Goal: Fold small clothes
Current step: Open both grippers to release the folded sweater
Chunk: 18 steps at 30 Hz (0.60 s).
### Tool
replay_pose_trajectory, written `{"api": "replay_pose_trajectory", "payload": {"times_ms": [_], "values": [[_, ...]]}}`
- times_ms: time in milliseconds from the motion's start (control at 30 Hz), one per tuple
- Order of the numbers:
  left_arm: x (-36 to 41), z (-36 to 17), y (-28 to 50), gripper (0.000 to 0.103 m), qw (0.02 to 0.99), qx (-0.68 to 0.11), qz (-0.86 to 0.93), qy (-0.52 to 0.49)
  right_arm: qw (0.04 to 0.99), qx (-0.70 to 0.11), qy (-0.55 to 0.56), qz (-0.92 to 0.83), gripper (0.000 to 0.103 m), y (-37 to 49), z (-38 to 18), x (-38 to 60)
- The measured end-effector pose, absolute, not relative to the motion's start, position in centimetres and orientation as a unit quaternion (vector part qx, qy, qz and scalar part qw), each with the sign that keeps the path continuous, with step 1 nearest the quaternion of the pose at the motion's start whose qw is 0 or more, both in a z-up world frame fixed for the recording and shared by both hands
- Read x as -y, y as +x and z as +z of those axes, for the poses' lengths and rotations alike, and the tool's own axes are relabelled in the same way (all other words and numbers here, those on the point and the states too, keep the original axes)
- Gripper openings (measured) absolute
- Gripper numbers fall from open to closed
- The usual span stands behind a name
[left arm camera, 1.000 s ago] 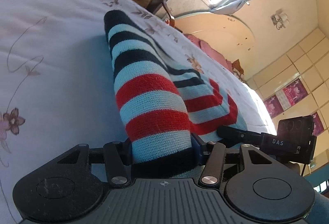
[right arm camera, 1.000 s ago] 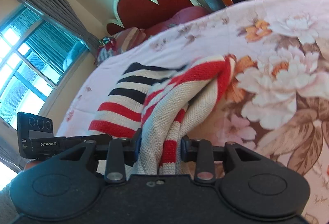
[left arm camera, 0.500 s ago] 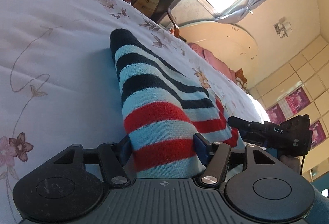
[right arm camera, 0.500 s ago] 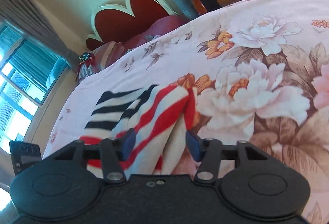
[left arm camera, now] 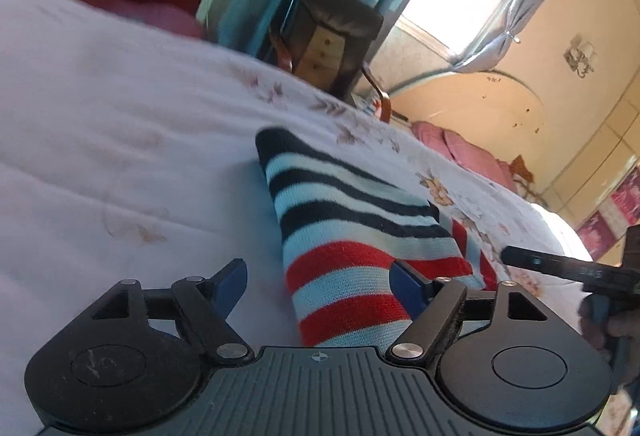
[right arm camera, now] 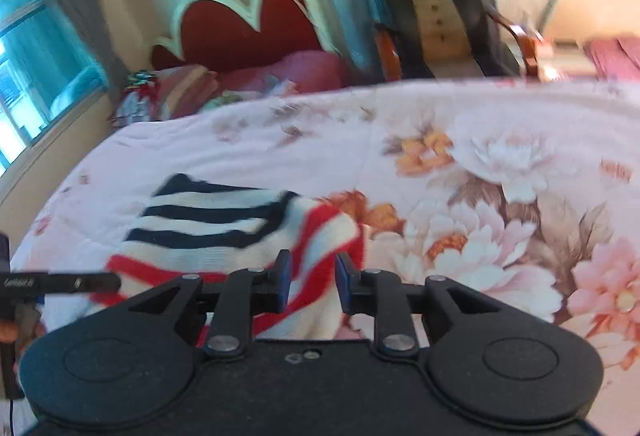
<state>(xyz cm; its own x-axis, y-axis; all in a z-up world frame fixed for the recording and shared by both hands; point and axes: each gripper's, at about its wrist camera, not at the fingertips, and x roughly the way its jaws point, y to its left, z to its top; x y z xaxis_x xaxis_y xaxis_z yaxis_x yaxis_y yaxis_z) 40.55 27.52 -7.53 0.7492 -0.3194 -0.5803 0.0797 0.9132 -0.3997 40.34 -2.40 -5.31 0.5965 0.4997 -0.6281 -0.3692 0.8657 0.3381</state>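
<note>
A small knitted garment with navy, red and pale blue stripes point(left arm camera: 344, 232) lies folded on the floral bedspread point(left arm camera: 120, 139). My left gripper point(left arm camera: 320, 280) is open, its blue pads wide apart; the garment's near end lies between them, touching only the right pad. In the right wrist view the same garment point(right arm camera: 224, 224) lies ahead to the left. My right gripper point(right arm camera: 310, 280) has its blue pads a small way apart with a red-striped fold of the garment between them; the pads do not squeeze it. The right gripper also shows in the left wrist view point(left arm camera: 568, 268).
A red heart-shaped headboard point(right arm camera: 248, 27) and pillows point(right arm camera: 192, 91) stand at the far end of the bed. A dark armchair with a wooden drawer unit point(left arm camera: 332, 35) stands beyond the bed. The bedspread's large flower print point(right arm camera: 500, 195) spreads to the right.
Both grippers held the garment lifted a second ago. They lowered it flat onto the bed and opened; the left pads are now wide apart, and both views have swung up toward the headboard.
</note>
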Motion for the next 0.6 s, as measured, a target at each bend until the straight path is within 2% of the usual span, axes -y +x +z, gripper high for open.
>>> {"api": "replay_pose_trajectory", "payload": {"times_ms": [133, 367, 433, 600], "values": [[-23.7, -5.2, 37.4, 0.076, 0.930, -0.300, -0.182, -0.111, 0.882, -0.359, 0.026, 0.304, 0.022, 35.6, -3.2, 0.8], [-20.2, -7.2, 34.2, 0.076, 0.925, -0.325, -0.192, -0.050, 0.871, -0.372, -0.080, 0.311, 0.019, 30.1, -4.0, -1.7], [-20.4, -7.3, 33.8, 0.076, 0.926, -0.322, -0.190, -0.043, 0.874, -0.374, -0.132, 0.282, 0.013, 29.5, -5.1, -2.3], [-18.5, -8.0, 32.3, 0.076, 0.930, -0.317, -0.176, 0.054, 0.883, -0.377, -0.124, 0.252, 0.013, 29.5, -5.7, -2.3]]}}
